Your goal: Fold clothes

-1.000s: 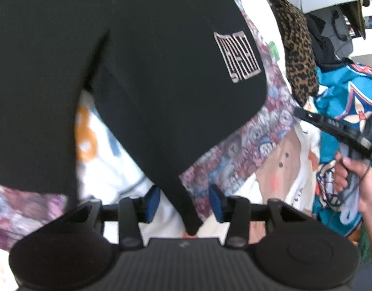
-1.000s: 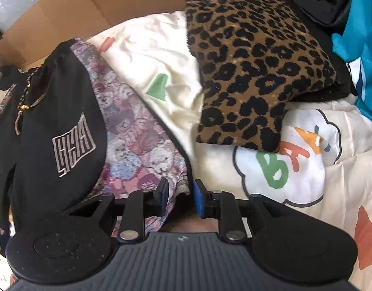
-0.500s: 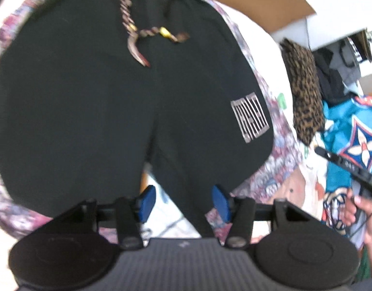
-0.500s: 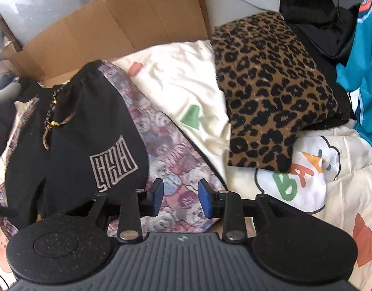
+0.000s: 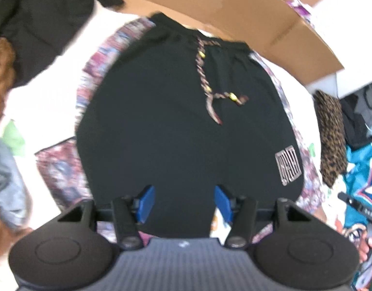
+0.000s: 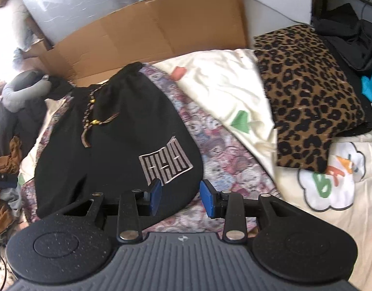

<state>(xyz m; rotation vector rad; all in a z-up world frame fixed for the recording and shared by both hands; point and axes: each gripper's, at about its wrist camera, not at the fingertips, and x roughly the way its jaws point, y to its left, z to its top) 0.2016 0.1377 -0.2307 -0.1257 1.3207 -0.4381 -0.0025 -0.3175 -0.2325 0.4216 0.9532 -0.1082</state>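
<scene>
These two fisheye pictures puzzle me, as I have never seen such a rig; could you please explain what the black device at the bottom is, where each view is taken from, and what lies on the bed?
Each picture comes from a camera mounted on a hand-held claw, looking forward along its two blue-padded fingers; a person holds one in each hand. The left claw shows in the left wrist view, the right claw in the right wrist view. Both are open and hold nothing.

Spread flat in front of them are black drawstring shorts with a pale square logo. They lie on a purplish bear-print cloth, which rests on a cream cartoon-print blanket. To the right lies a folded leopard-print garment. Brown cardboard stands behind the bed.
</scene>
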